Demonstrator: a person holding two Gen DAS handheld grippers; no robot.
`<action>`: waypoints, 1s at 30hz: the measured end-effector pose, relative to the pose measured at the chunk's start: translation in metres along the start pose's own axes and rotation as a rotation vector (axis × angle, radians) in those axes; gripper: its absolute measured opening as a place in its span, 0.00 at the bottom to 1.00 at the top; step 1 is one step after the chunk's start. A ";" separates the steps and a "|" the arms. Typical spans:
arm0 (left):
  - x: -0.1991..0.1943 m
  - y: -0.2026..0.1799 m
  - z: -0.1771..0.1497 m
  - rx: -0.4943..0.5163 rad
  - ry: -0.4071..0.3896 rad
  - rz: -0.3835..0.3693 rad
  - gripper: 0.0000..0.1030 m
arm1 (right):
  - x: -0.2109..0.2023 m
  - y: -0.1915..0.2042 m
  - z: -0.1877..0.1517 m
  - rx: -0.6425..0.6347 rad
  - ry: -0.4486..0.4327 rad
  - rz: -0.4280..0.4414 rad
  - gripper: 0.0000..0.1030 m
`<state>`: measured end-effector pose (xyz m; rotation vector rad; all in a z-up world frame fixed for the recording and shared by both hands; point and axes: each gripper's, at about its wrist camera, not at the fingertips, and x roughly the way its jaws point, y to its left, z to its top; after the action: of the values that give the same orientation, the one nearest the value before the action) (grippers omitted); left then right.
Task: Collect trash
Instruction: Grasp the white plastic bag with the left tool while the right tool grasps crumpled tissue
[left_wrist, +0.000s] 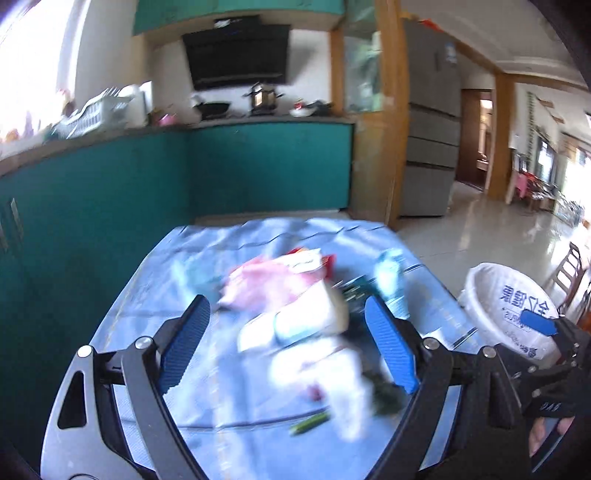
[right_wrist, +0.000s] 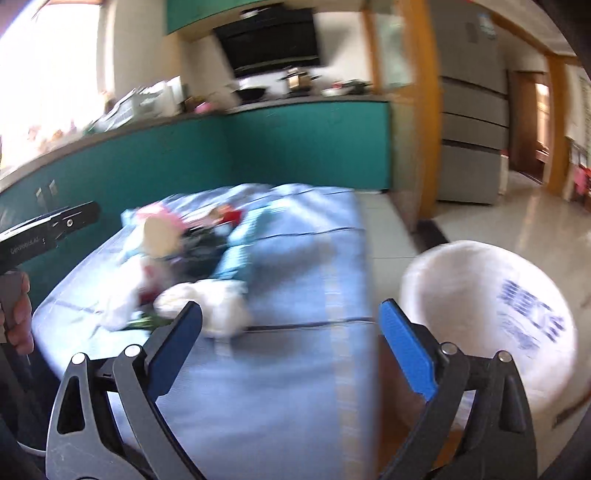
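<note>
Grippers, left (left_wrist: 288, 339) and right (right_wrist: 291, 350), are hanging released, empty; trash (left_wrist: 295, 317) is lying ahead, bin (right_wrist: 487, 317) rightward: grasp one piece squarely.

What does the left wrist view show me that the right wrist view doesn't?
Left wrist only: the left gripper open over the trash pile, nothing between its pads, and a green stalk near the table's front edge.
Right wrist only: the right gripper open and empty, straddling the table's right edge.
Both: the blue tablecloth, the white-lined bin to the table's right, and teal cabinets behind.
</note>
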<state>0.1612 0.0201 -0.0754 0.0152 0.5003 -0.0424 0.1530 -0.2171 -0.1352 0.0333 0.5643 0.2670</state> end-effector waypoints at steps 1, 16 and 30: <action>0.000 0.009 -0.003 -0.022 0.017 0.003 0.84 | 0.008 0.010 0.002 -0.017 0.011 0.015 0.92; 0.011 0.022 -0.026 -0.074 0.115 -0.112 0.84 | 0.056 0.045 0.007 -0.017 0.166 0.163 0.45; 0.064 -0.005 -0.044 -0.033 0.269 -0.198 0.42 | 0.049 0.035 0.007 -0.020 0.162 0.101 0.73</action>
<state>0.1965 0.0142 -0.1448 -0.0619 0.7706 -0.2287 0.1882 -0.1706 -0.1519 0.0206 0.7218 0.3757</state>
